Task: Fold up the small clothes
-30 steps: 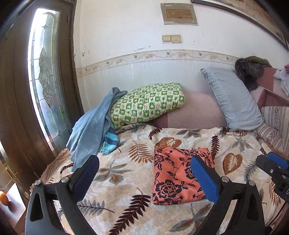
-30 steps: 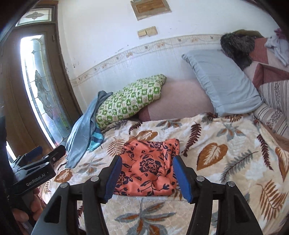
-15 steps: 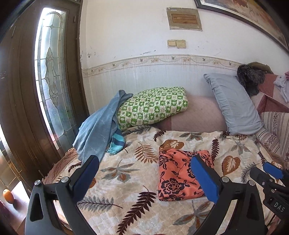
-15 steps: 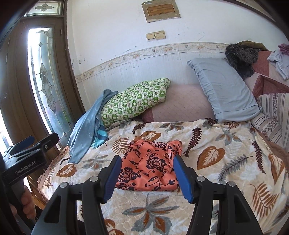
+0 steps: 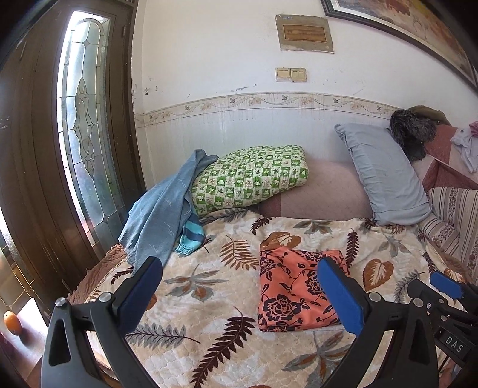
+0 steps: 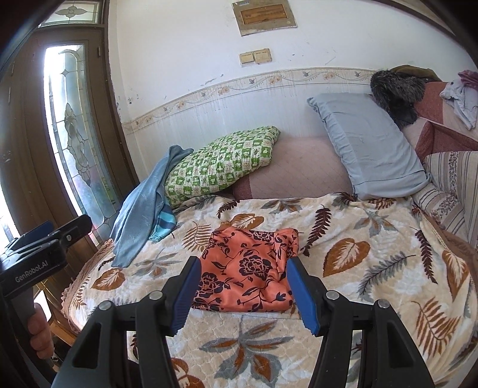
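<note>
A white wall (image 5: 209,59) ran behind the bed (image 5: 209,286), with a floral border strip (image 5: 269,101) across it, pale paneling below, two beige switch plates (image 5: 291,74), a small framed plaque (image 5: 304,32) and the corner of a large framed picture (image 5: 403,21) at far right. At left stood a dark wooden door (image 5: 27,149) whose leaded glass pane (image 5: 80,119) let in bright daylight. The bed wore a cream leaf-print cover, with a green checked pillow (image 5: 251,179) and a grey-blue pillow (image 5: 385,179) against the wall.
</note>
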